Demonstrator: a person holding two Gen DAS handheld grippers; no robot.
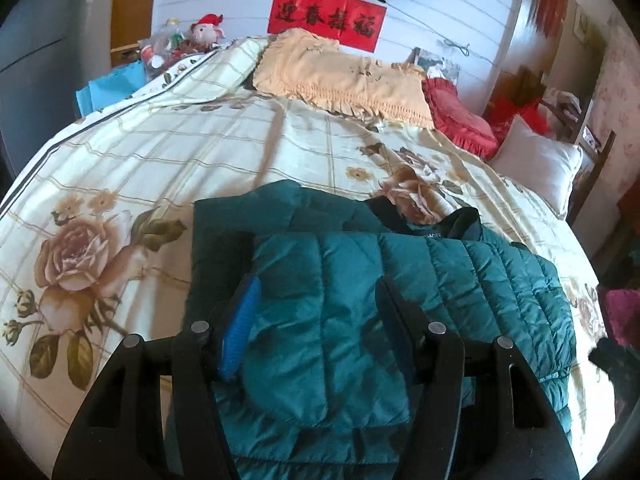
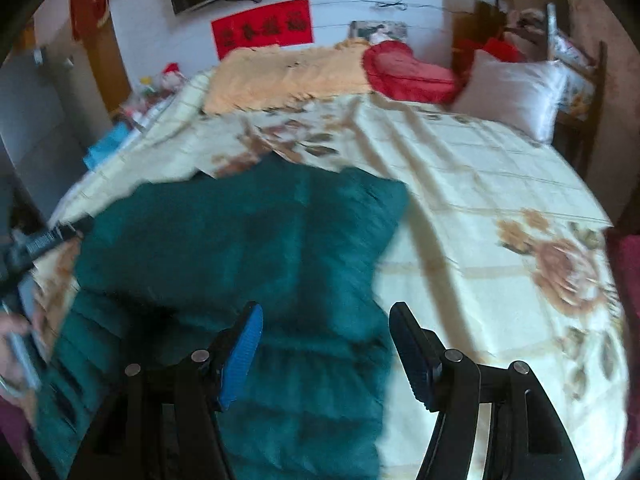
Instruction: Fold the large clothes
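A teal quilted puffer jacket (image 1: 400,280) lies on the bed, with one sleeve folded across its body. My left gripper (image 1: 316,292) is open, and the sleeve fabric bulges up between its jaws. In the right wrist view the jacket (image 2: 240,248) is blurred and spreads over the left half of the bed. My right gripper (image 2: 324,328) is open just above the jacket's lower right part, with nothing in it. The other hand-held gripper (image 2: 36,244) shows at the left edge.
The bed has a cream floral cover (image 1: 180,152). At its head lie a peach frilled blanket (image 1: 340,76), a red cushion (image 1: 460,116) and a white pillow (image 1: 540,164). A nightstand with toys (image 1: 180,44) stands at the far left. A dark pink cloth (image 1: 624,316) sits at the right edge.
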